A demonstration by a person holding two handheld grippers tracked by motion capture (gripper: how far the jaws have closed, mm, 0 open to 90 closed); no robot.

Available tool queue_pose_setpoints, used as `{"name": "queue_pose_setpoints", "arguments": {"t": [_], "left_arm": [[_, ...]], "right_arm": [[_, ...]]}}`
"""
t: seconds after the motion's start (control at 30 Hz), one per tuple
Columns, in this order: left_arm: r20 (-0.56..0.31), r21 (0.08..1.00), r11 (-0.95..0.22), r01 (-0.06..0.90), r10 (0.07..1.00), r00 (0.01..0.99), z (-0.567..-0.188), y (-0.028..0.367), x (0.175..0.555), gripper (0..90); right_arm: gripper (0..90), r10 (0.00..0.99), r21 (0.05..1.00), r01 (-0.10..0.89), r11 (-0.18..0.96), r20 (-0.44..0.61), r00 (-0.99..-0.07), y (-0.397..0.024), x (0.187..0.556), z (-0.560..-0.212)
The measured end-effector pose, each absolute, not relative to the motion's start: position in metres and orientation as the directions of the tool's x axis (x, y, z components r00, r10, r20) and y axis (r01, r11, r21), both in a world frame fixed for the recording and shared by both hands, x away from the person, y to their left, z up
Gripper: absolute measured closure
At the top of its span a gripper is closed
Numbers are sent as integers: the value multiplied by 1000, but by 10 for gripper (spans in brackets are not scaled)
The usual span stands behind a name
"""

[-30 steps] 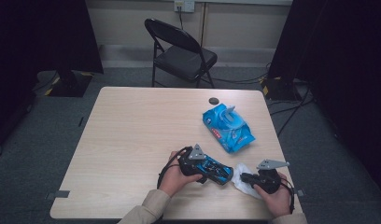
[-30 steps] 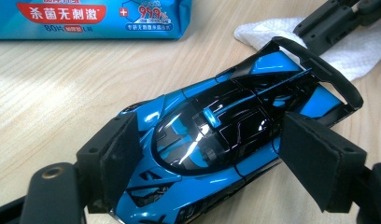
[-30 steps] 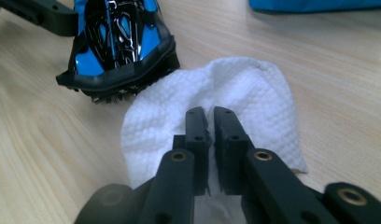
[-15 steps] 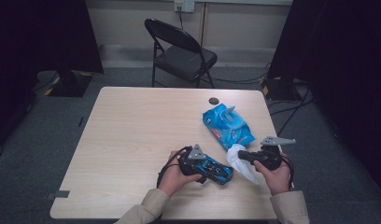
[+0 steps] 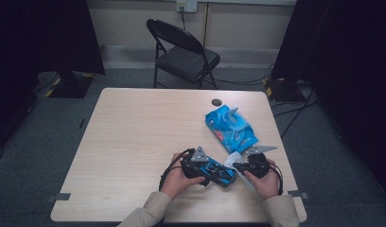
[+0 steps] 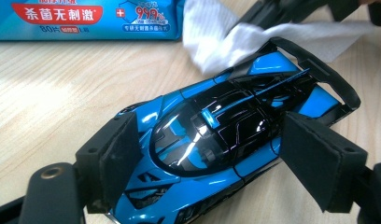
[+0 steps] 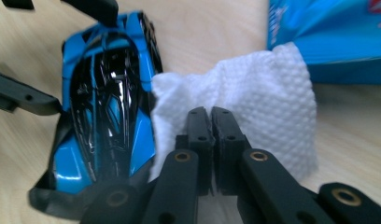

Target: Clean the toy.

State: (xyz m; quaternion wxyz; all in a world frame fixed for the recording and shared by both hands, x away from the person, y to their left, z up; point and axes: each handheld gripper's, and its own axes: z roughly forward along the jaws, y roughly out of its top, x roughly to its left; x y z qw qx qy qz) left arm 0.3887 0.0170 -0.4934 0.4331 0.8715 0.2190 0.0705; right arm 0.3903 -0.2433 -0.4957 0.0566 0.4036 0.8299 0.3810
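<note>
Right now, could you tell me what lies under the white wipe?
The wipe, pinched by the right gripper, touches the toy car's side over bare table. Whatever sits beneath its folds is covered.

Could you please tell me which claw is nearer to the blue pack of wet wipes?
Right. The right claw holds a white wipe just below the wipes pack; the left claw grips the toy car farther off.

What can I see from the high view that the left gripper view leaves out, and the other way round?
The high view takes in the whole table, a folding chair behind it, a small dark disc and the person's two hands. The left gripper view gives close detail: the printed lettering on the blue wipes pack and the glossy black roof of the toy car clamped between the left gripper pads. Both share the car, the white wipe and the pack.
</note>
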Motion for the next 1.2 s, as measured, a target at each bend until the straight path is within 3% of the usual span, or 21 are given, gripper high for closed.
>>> {"name": "queue_pose_setpoints", "arguments": {"t": [0.2,0.4,1.2], "left_arm": [[-41,793,-530,300,444,895,-495,18,388,243],[-45,796,-525,301,445,895,-495,19,388,242],[-45,790,-532,304,444,895,-495,19,389,241]], "right_arm": [[878,683,655,649,388,268,-679,-239,403,-498],[878,665,640,628,442,237,-709,-222,413,-495],[881,651,624,617,479,219,-727,-170,446,-493]]}}
